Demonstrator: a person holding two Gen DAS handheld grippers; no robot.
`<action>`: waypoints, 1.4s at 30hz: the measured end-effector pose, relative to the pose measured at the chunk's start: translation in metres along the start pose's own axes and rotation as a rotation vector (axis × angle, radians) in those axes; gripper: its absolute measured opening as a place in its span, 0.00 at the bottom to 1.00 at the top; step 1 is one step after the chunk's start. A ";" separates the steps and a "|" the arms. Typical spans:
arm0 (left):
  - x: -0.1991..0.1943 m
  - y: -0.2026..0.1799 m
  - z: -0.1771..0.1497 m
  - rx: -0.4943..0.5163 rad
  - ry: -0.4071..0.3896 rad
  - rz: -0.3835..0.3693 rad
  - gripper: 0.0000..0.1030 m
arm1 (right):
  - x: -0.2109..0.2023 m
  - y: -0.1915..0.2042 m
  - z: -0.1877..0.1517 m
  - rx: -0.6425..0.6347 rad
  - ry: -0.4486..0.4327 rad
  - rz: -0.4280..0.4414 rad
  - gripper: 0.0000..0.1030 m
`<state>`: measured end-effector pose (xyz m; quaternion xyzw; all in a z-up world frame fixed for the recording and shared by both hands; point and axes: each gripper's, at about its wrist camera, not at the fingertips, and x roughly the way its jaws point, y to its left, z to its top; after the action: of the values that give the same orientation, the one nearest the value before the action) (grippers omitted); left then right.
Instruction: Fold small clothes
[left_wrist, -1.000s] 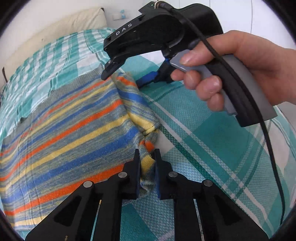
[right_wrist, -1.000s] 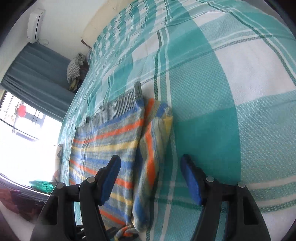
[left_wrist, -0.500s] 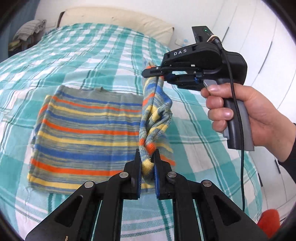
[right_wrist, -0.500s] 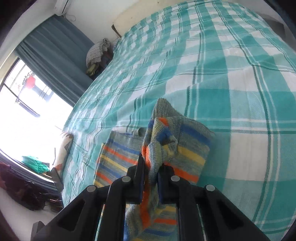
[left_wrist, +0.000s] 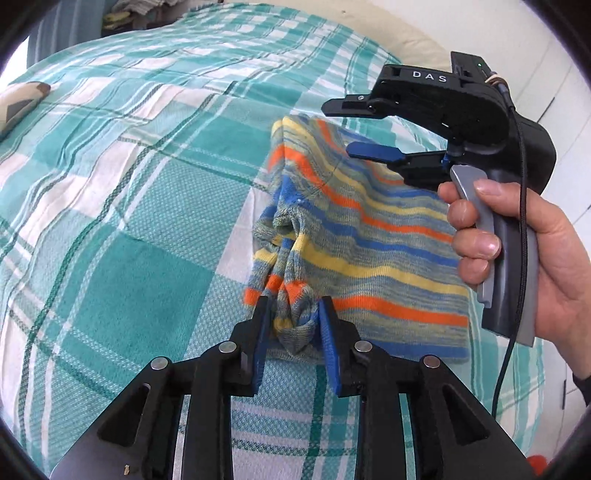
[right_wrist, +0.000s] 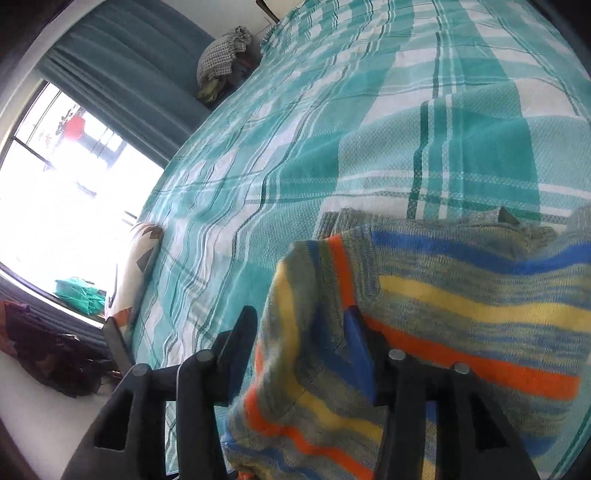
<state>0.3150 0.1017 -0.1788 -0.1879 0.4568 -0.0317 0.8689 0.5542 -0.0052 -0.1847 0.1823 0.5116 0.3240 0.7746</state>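
At lower centre of my left view, my left gripper (left_wrist: 291, 325) is opening around a bunched corner of the striped knit (left_wrist: 369, 236), which lies folded on the checked bedspread (left_wrist: 110, 221). It looks soft, light and floppy, so I'd pinch its edges. At upper right, my right gripper (left_wrist: 354, 129) is opening too, the fabric slack between its fingers
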 end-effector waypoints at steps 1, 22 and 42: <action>-0.008 -0.001 -0.001 0.009 -0.016 0.011 0.55 | -0.012 0.000 -0.002 -0.004 -0.031 0.010 0.54; -0.036 0.007 -0.028 0.034 -0.005 0.165 0.79 | -0.136 0.008 -0.214 -0.185 -0.032 -0.179 0.62; -0.026 -0.014 -0.106 0.212 0.011 0.259 0.99 | -0.210 -0.050 -0.333 -0.142 -0.209 -0.724 0.90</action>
<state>0.2157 0.0627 -0.2077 -0.0347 0.4759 0.0317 0.8782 0.2109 -0.2027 -0.2107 -0.0322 0.4374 0.0439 0.8976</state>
